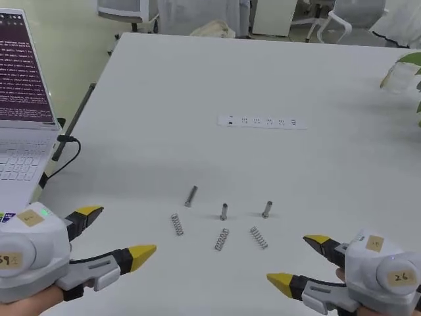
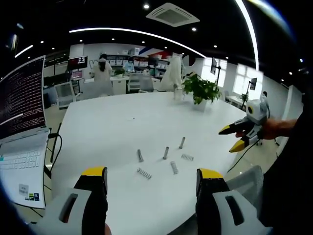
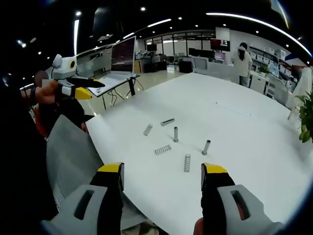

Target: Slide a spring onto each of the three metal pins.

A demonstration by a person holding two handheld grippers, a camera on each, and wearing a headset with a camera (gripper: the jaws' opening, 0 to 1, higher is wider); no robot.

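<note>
White tabletop [image 1: 197, 85] is carrying all the task parts, and both grippers are hovering well apart from them. You are holding the left gripper [image 1: 125, 230] at the near left with its yellow-tipped jaws spread wide and nothing between them; the left gripper view is showing the same gap. You are holding the right gripper [image 1: 289, 260] at the near right, likewise released and empty.

Three metal pins are sitting in a row between the grippers and slightly farther out. The left pin [image 1: 191, 195] appears to be lying on its side, while the middle pin [image 1: 223, 211] and the right pin [image 1: 266, 209] are standing upright. Three springs are lying flat just nearer to you than the pins, one close to each: the left spring [image 1: 177, 224], the middle spring [image 1: 222, 239] and the right spring [image 1: 258, 237]. Each spring is lying apart from its pin.

A power strip [image 1: 262, 122] is lying farther back on the table. An open laptop [image 1: 20, 131] is standing off to the left, and a plant [image 1: 408, 72] is standing at the far right.
</note>
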